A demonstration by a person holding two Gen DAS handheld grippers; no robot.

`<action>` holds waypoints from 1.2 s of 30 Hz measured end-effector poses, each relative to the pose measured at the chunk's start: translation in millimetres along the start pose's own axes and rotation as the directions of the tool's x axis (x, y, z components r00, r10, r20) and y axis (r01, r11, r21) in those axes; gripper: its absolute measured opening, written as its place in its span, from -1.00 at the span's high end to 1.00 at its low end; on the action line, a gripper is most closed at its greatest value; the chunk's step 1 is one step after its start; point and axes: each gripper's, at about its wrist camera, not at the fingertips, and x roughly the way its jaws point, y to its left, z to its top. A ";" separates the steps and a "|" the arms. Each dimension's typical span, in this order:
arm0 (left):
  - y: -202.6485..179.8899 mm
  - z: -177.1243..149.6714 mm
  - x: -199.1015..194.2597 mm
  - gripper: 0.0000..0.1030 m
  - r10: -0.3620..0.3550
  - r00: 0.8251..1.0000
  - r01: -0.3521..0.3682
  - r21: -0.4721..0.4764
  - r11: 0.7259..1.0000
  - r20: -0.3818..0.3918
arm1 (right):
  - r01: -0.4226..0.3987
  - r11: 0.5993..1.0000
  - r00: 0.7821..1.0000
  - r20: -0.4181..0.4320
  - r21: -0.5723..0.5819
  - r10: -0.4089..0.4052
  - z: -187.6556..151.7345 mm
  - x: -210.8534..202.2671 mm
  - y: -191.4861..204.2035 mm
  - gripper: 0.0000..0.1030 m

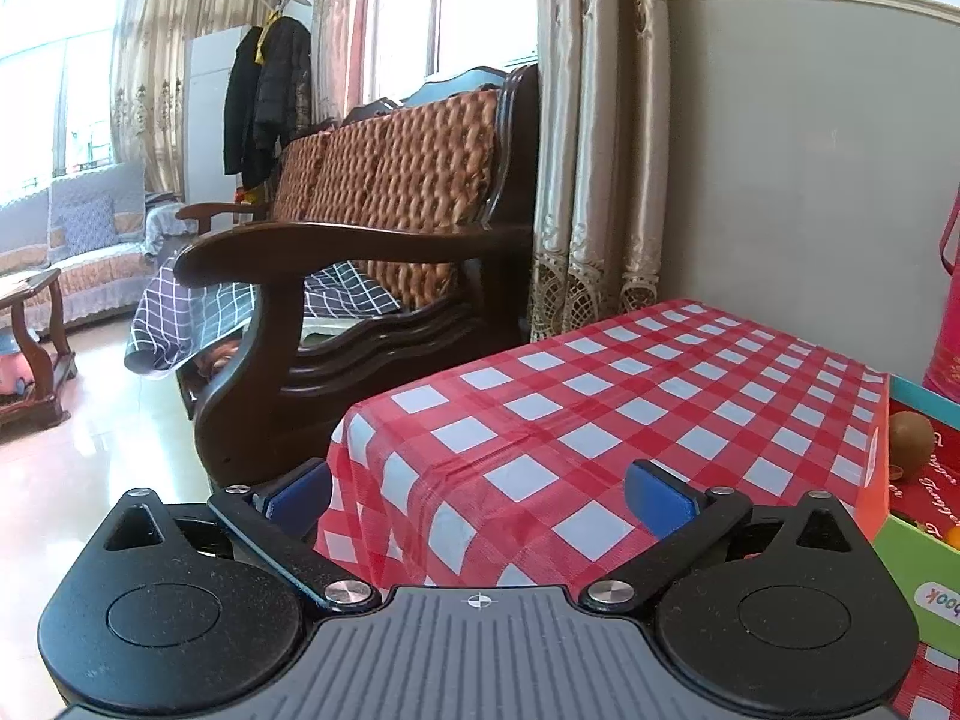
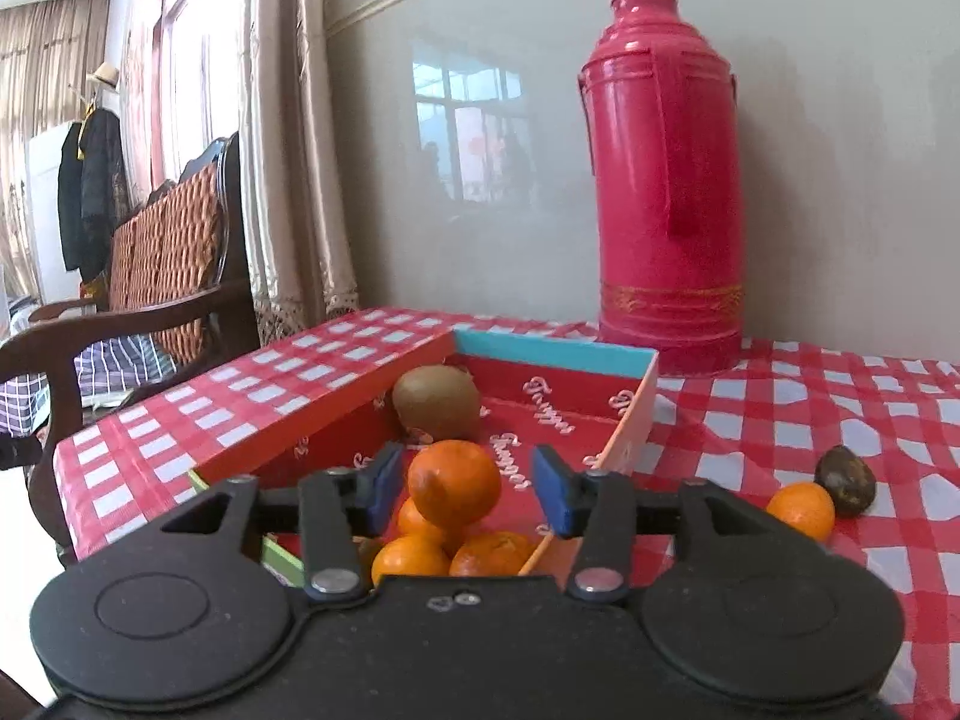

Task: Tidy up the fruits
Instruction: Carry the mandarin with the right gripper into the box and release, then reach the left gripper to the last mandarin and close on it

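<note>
Jaws of both grippers apart, right gripper (image 2: 465,483) flanking top orange (image 2: 454,483), untouched.

Left wrist view: box (image 1: 912,546) was cut off at the right edge, I saw just one kiwi (image 1: 911,443). Right wrist view: gripper body hid the box's near end and the lower oranges (image 2: 414,558). Couldn't identify the dark fruit (image 2: 846,480).

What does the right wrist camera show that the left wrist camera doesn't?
Right wrist only: oranges piled in the box, the top orange between the open right gripper pads, plus a loose orange and dark fruit on the tablecloth. Left wrist only: the open, empty left gripper and a coffee table. Both: kiwi, flask, wooden sofa.
</note>
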 end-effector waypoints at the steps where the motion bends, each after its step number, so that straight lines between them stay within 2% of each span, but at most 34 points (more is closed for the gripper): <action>1: -2.2 0.1 -0.7 -1.00 -0.007 1.000 0.007 0.005 1.000 -0.001 | 0.014 1.000 1.000 0.016 0.003 -0.014 0.3 -3.4 -1.1 -0.31; 3: -6.3 0.2 -2.9 -1.00 -0.017 1.000 0.017 0.014 1.000 0.001 | 0.036 0.999 0.999 0.034 0.013 -0.037 1.2 -9.1 -6.8 -0.30; 7: -15.9 -0.4 -9.3 -1.00 -0.040 0.999 0.040 0.034 0.999 0.010 | 0.099 0.994 0.995 0.028 0.052 -0.100 1.3 -14.8 -22.9 -0.47; 13: -37.2 -1.8 -24.0 -1.00 -0.095 0.995 0.092 0.079 0.993 0.029 | 0.219 0.971 0.975 0.026 0.097 -0.222 -1.4 -27.6 -46.0 -0.55; 14: -42.1 -2.2 -27.1 -1.00 -0.107 0.994 0.103 0.092 0.990 0.035 | 0.248 0.963 0.967 0.028 0.102 -0.252 -2.1 -30.7 -50.0 -0.57; 16: -54.0 -3.2 -35.4 -1.00 -0.136 0.989 0.128 0.126 0.984 0.054 | 0.315 0.943 0.947 0.032 0.112 -0.320 -2.5 -36.7 -58.9 -0.87; 18: -67.3 -4.1 -42.6 -1.00 -0.170 0.984 0.158 0.159 0.974 0.060 | 0.399 0.909 0.913 0.042 0.119 -0.406 -3.5 -45.1 -68.6 -0.89; 21: -90.5 -5.6 -53.6 -1.00 -0.235 0.970 0.218 0.209 0.953 0.060 | 0.477 0.867 0.873 0.037 0.142 -0.486 -5.7 -55.4 -84.7 -0.89; 24: -112.9 -8.7 -67.8 -1.00 -0.296 0.952 0.269 0.257 0.928 0.074 | 0.550 0.820 0.829 0.016 0.156 -0.559 -8.8 -65.1 -101.3 -0.89; 26: -129.5 -10.4 -78.3 -1.00 -0.344 0.935 0.309 0.283 0.908 0.081 | 0.605 0.780 0.790 0.004 0.162 -0.613 -10.9 -72.5 -111.5 -0.89; 28: -149.2 -12.4 -88.8 -1.00 -0.395 0.916 0.355 0.316 0.880 0.071 | 0.660 0.733 0.743 -0.003 0.165 -0.669 -12.8 -79.7 -119.3 -0.89; 31: -178.0 -13.5 -106.4 -1.00 -0.475 0.878 0.427 0.358 0.830 0.053 | 0.715 0.679 0.691 -0.018 0.165 -0.723 -15.5 -89.0 -129.9 -0.89; 36: -228.6 -14.1 -131.7 -1.00 -0.588 0.809 0.533 0.415 0.737 0.006 | 0.749 0.639 0.653 -0.032 0.176 -0.757 -21.6 -104.7 -146.5 -0.89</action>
